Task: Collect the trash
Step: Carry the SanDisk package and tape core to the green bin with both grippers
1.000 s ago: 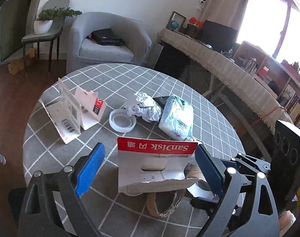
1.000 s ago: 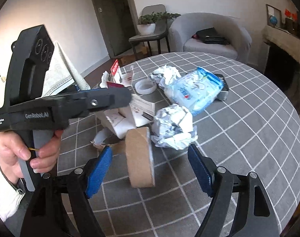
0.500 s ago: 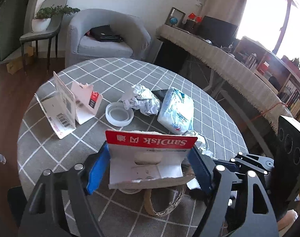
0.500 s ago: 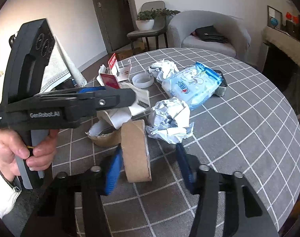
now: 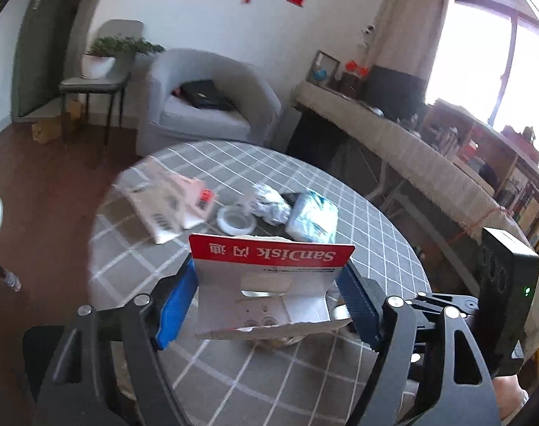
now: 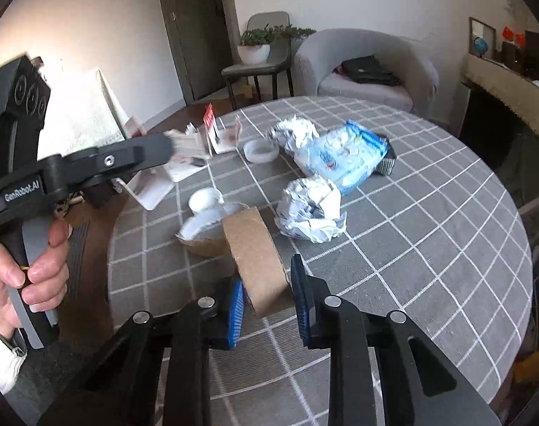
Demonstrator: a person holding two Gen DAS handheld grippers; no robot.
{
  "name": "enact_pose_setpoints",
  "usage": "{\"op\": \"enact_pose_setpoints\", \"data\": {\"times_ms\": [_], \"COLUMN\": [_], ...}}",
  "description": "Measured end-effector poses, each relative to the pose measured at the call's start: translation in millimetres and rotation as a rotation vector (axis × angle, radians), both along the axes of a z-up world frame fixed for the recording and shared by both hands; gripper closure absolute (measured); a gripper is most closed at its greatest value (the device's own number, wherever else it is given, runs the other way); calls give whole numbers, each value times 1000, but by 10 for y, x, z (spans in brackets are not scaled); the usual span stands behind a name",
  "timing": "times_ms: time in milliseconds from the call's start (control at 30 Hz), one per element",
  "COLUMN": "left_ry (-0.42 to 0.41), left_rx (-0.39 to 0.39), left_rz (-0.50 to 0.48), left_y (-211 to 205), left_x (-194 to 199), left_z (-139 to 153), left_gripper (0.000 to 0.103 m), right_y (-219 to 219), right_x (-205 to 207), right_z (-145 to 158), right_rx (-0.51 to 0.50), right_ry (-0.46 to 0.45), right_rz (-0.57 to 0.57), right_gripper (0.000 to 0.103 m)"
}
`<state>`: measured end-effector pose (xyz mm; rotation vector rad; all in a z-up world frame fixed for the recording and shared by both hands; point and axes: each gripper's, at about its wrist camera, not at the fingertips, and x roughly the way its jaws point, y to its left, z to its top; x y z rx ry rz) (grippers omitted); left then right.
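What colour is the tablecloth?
Grey with white grid lines, the tablecloth shows best from the right wrist.

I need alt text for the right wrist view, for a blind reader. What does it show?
The right gripper is closed on a brown cardboard tape roll above a round table with a grey checked cloth. Behind it lie crumpled paper and a blue tissue pack.

Bright daylight w/ blown-out window (image 5: 482, 67) (upper right), motion blur, fisheye-warped dark edges.
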<state>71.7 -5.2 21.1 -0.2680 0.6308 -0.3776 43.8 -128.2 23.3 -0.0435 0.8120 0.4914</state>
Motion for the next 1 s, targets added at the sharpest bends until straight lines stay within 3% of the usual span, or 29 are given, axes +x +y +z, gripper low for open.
{"op": "enact_pose_setpoints", "data": {"times_ms": [233, 467, 800, 1000], "left_ry": [-15, 36, 181, 317], "left_rx": [9, 89, 211, 212], "left_rz": [120, 217, 284, 301], "left_y": [500, 955, 1629, 1983], "left_x": [-269, -425, -609, -599], "left_z": [79, -68, -580, -970], "left_gripper": [24, 24, 24, 24], "right_y": [192, 644, 1528, 2006], "right_x": [-94, -69, -72, -89], "right_z": [197, 266, 209, 100], "right_rx": [37, 77, 102, 92], "right_ry": [-47, -67, -35, -6], "right_rz": [24, 79, 203, 269], "right_gripper": [78, 78, 78, 78]}}
